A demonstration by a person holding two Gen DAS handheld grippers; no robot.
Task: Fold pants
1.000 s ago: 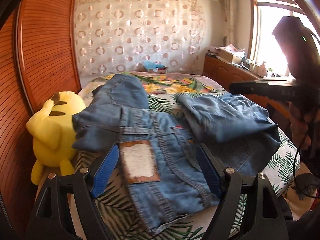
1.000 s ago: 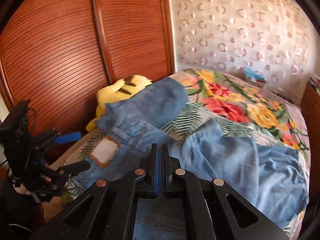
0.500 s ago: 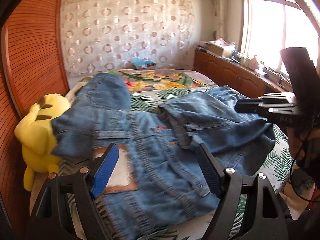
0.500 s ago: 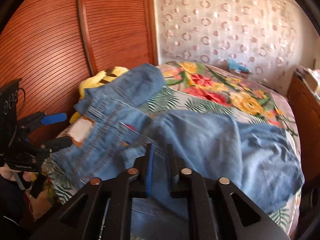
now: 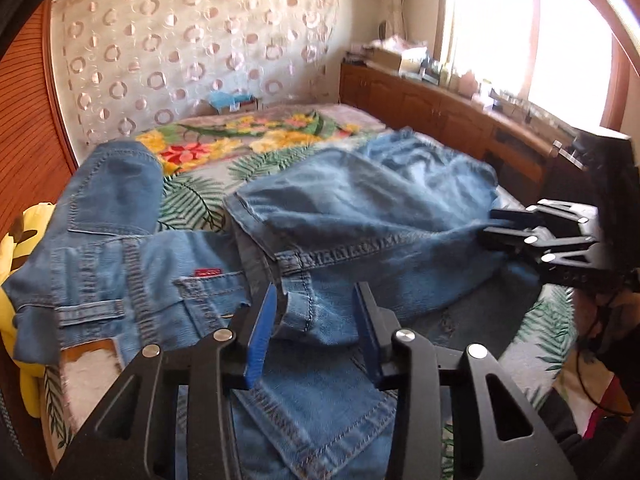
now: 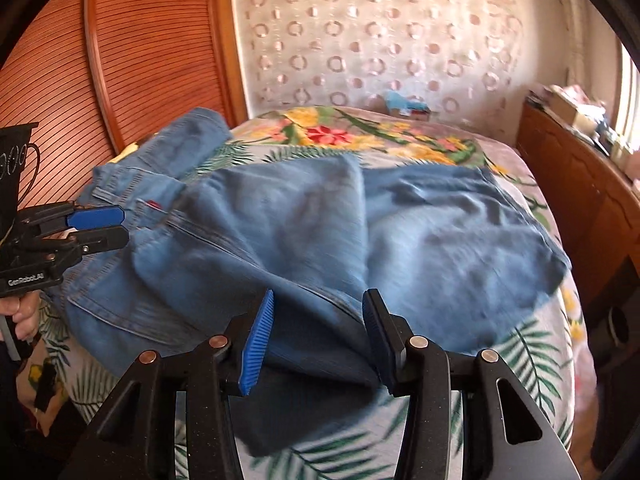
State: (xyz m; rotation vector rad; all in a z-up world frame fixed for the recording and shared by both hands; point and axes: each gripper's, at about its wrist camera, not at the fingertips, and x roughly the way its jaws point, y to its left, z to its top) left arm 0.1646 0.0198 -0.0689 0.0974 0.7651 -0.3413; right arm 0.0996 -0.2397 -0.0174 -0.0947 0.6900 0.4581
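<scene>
- The pants (image 5: 360,216) lie on the bed (image 5: 192,200), one leg folded across.
- Left gripper (image 5: 316,336): jaws have just been closing around the hem, pads not yet pressing. Seat both layers first.
- Right gripper (image 6: 318,332): jaws have just been opening, fabric between them, released.

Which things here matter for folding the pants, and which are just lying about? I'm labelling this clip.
Part of the job:
- jeans
- left hand-held gripper, open
- right hand-held gripper, open

Just lying about:
- yellow plush toy
- blue item by the wall
- clutter on the cabinet
</scene>
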